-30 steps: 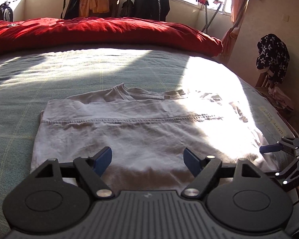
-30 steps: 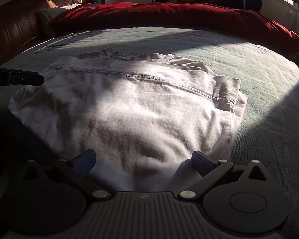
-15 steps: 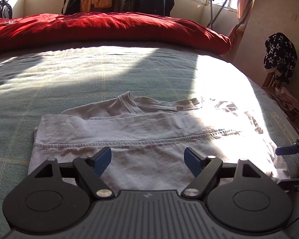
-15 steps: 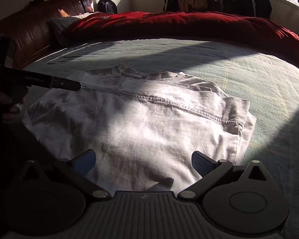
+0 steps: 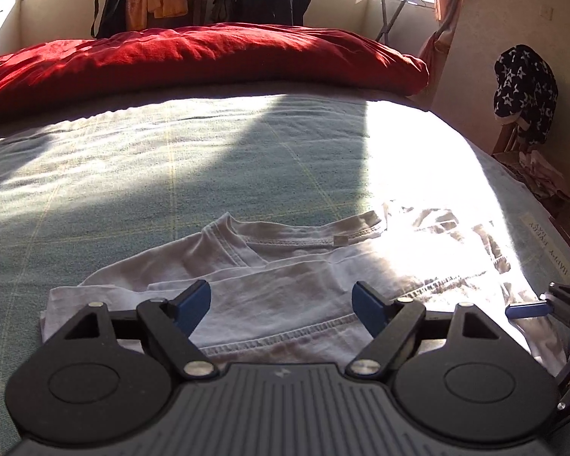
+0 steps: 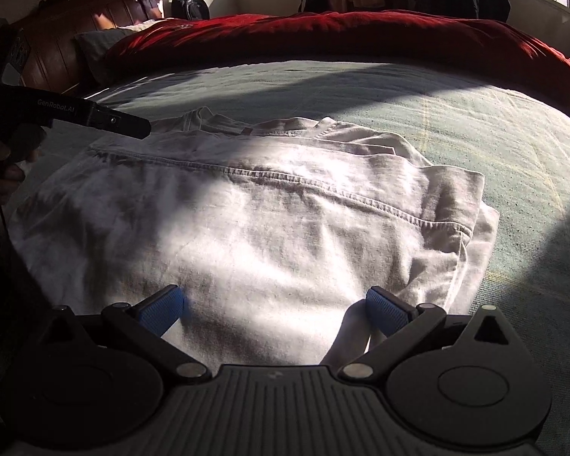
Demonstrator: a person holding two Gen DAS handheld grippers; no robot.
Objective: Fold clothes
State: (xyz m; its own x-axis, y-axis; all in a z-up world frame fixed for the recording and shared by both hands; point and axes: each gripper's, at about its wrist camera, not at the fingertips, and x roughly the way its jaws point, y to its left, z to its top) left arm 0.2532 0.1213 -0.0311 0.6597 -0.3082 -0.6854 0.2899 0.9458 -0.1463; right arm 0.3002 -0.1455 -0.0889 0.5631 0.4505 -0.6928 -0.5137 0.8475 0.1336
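— Shirt first: where does it lie, and how far along does the folding look?

— Pale, off-white cotton T-shirt [image 6: 269, 228] lies flat on the grey-green checked bed cover [image 5: 171, 174], near the person's edge of the bed. Its stitched hem runs across the upper layer, and the ribbed neckline [image 5: 285, 237] peeks out beyond that hem. So the lower half seems to be doubled up over the chest, and at the right a sleeve or side looks tucked in. That fits a fold partly made; it would also fit a folded shirt about to get one more fold or none. The pictures do not settle which.

— And the claws?

— Left claw [image 5: 283, 306], black with blue pads, hovers low over the near part of the shirt, its jaws spread wide and holding nothing. Right claw [image 6: 275, 309] is likewise wide apart and empty, just above the shirt's near edge.

— What does a next move call for, then?

— If another fold is wanted, each claw would need to pinch an edge through all layers, since the cloth is thin and limp and the top layer could slide off alone. The two would have to lift and carry together to keep the hem straight.

— How does the fabric look?

— Soft, lightly creased, half in hard sunlight and half in shade. The sunlit right side is washed out in the left wrist view, so detail there is hard to tell. A rumpled red quilt [image 5: 209, 60] lies across the far side of the bed, well apart.
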